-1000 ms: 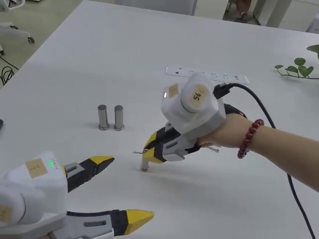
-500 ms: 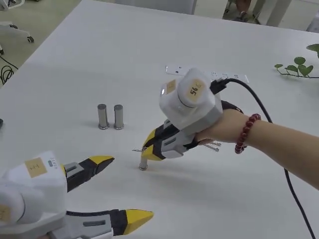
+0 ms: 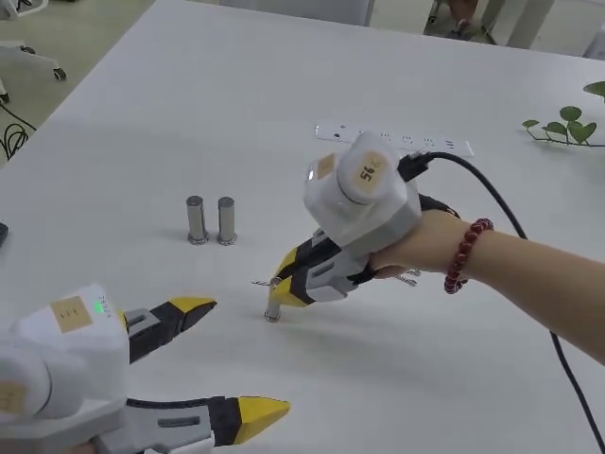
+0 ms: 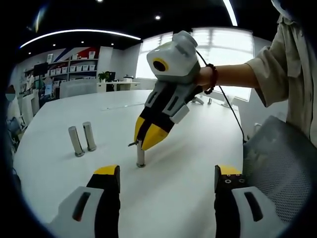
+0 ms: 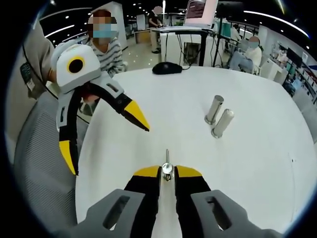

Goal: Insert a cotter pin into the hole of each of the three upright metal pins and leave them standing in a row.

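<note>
3 metal pins upright: pair (image 3: 196, 219) side by side, third pin (image 3: 273, 309) apart (under rt gripper (image 3: 280, 284)). Rt jaws pinch 1 cotter pin (image 3: 262, 283) at its top; lt gripper (image 3: 248, 356) jaws spread.

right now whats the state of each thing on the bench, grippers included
right gripper: shut on a cotter pin, at the top of the near metal pin
cotter pin: held level, its tip sticking out past the jaws; whether it is through the hole is hidden
near metal pin: upright on the table
two far metal pins: upright, side by side, no cotter pin visible
left gripper: open, empty
</note>
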A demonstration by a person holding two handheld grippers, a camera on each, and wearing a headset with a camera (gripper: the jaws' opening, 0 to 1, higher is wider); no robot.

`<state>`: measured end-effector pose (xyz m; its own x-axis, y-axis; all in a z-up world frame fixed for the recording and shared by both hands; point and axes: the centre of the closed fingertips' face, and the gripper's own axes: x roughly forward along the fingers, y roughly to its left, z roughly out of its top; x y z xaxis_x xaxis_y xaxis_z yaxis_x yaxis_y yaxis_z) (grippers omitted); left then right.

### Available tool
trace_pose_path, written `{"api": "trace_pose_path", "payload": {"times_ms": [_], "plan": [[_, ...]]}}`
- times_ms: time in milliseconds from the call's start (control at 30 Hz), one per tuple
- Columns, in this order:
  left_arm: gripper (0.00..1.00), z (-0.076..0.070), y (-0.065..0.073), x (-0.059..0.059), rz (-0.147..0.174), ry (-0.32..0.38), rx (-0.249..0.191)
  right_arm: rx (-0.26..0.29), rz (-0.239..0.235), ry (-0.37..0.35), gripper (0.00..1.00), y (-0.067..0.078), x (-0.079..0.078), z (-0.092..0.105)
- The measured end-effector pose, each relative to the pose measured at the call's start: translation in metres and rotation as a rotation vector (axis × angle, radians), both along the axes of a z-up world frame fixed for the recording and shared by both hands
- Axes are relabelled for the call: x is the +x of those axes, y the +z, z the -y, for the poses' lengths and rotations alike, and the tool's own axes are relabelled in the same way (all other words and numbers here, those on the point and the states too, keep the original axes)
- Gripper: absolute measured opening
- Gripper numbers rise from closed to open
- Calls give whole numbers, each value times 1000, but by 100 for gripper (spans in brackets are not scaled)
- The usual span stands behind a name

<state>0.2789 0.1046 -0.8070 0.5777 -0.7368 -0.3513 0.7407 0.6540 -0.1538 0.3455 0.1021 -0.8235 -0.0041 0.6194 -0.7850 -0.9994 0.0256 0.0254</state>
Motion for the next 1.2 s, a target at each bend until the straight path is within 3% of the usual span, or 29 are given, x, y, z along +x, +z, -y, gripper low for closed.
{"api": "trace_pose_path", "payload": {"times_ms": [600,1200], "plan": [[83,-2,7,2,8,2,5,56,-32,-53,25,11,0,3],[93,-4,23,-1,21,21,4,123,-63,-187,45,28,-16,40]]}}
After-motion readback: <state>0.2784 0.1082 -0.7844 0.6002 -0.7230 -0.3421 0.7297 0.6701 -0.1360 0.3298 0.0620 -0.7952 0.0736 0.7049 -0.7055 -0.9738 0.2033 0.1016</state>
